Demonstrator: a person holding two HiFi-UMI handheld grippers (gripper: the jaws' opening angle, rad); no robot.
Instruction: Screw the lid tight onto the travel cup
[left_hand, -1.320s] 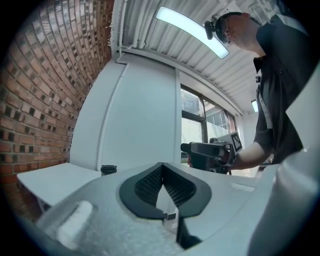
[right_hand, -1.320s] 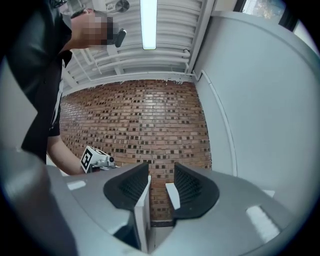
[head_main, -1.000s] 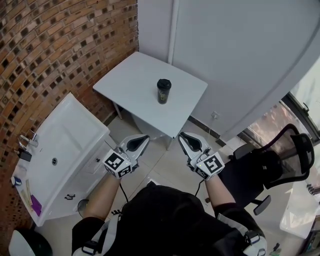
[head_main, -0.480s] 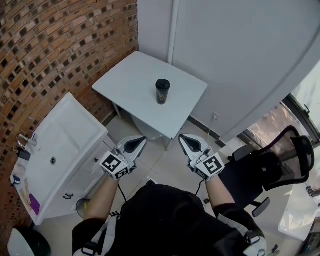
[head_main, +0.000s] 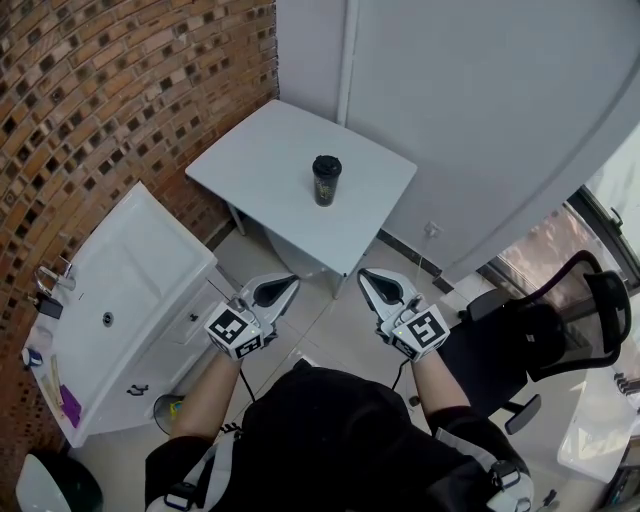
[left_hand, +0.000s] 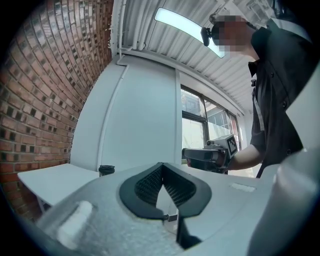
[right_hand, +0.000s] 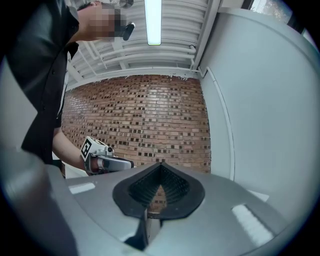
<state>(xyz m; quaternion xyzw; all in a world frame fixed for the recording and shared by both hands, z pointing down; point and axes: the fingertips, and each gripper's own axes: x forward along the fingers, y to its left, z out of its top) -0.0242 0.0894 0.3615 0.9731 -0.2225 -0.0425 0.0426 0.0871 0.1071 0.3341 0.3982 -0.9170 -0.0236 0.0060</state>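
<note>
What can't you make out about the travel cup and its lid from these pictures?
- Whether the lid is screwed tight: in the head view the travel cup is too small.
- The cup's body: in the left gripper view only its top shows above the left tongs' shell.
- The cup altogether: the right gripper view faces the brick wall.

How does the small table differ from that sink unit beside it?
The table is squarish, on legs, and bears a black cup; the sink unit is long, with a basin and drawers, along the brick wall. Both are white.
</note>
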